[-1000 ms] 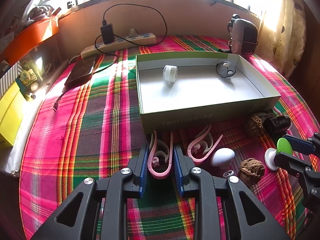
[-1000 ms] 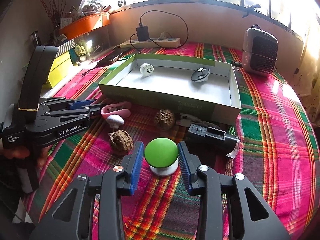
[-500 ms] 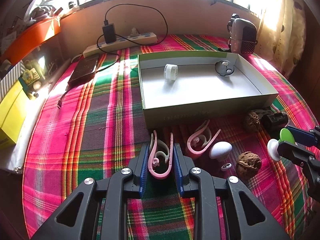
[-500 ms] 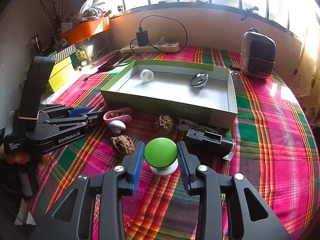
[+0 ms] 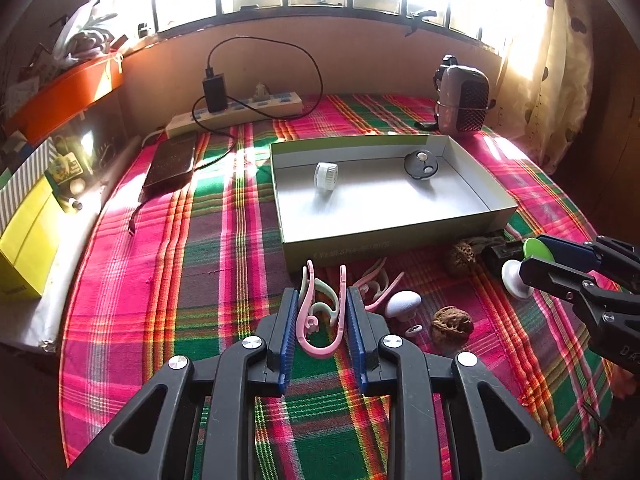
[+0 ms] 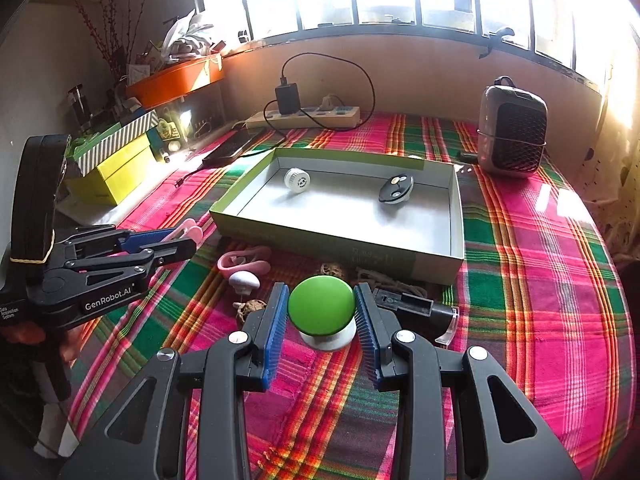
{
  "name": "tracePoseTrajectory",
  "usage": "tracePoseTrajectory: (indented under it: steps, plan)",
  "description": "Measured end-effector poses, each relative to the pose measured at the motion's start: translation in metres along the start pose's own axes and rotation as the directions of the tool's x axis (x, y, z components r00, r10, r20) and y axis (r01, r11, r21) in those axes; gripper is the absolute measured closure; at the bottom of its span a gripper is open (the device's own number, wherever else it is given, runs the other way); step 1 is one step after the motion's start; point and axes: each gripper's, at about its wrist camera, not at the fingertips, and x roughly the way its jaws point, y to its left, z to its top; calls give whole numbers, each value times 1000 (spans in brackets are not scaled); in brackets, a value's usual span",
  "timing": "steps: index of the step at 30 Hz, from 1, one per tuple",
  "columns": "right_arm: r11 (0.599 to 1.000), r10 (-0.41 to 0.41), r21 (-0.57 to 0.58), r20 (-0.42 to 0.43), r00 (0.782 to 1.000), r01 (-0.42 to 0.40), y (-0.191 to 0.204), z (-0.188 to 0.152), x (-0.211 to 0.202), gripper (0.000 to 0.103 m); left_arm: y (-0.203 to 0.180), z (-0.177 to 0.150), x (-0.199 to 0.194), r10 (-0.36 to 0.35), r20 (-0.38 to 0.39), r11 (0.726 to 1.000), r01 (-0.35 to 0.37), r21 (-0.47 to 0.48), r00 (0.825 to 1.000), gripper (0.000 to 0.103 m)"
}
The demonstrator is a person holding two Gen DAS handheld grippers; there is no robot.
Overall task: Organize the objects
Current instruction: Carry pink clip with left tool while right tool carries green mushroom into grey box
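My left gripper (image 5: 322,314) is shut on a pink U-shaped ear hook (image 5: 320,328), held a little above the plaid cloth in front of the open green box (image 5: 400,242). In the right wrist view the same gripper (image 6: 176,240) comes in from the left with the pink hook (image 6: 188,231) at its tip. My right gripper (image 6: 321,314) is shut on a green-topped white knob (image 6: 321,304), near the box's front wall (image 6: 320,245). From the left wrist view that gripper (image 5: 534,266) and knob (image 5: 515,280) show at the right. Inside the box lie a white cap (image 5: 326,174) and a black round disc (image 5: 421,164).
On the cloth before the box lie a second pink hook (image 5: 376,284), a white egg-shaped piece (image 5: 402,303), two walnuts (image 5: 452,324) (image 5: 462,254) and a black device (image 6: 412,306). Behind stand a small heater (image 5: 462,100), a power strip (image 5: 240,112) and a dark phone (image 5: 170,164). Yellow boxes (image 5: 24,248) sit at left.
My left gripper has risen with the pink hook, which has come up off the cloth. The right gripper keeps its hold on the green knob in about the same place.
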Motion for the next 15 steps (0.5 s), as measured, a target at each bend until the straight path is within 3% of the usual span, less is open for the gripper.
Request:
tracePoseTrajectory:
  steps: [15]
  plan:
    - [1000,6,16,43,999,-7,-20,48,9,68,-6,36,15,-38,2,999,38,-5,999,82]
